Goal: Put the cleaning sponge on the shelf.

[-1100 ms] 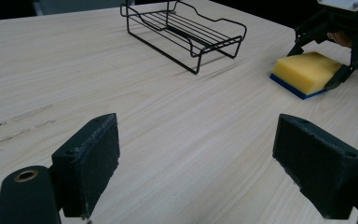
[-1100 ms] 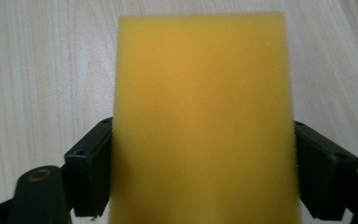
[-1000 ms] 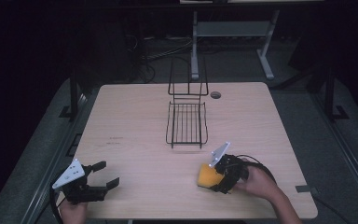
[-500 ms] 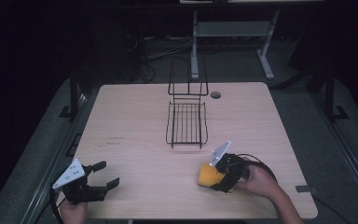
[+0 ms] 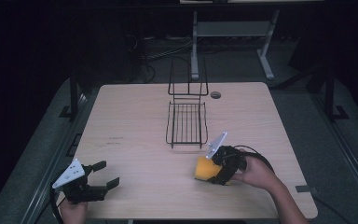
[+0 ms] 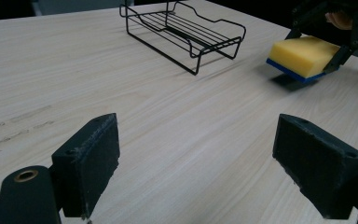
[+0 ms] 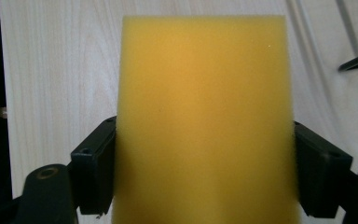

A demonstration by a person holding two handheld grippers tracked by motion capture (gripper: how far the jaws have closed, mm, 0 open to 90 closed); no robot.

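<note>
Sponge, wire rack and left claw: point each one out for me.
sponge (image 6: pixel 303 55): left gripper view, on its yellow top face, lifted above the table.
wire rack (image 5: pixel 186 123): high view, on the flat grid of its base.
left claw (image 5: pixel 103 175): high view, midway between its spread fingertips.

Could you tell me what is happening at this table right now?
A person is working with tongs in each hand. The right tongs grip a yellow sponge with a blue underside, held just above the table, near a black wire rack. The left tongs are open and hold nothing, at the table's near left corner.
</note>
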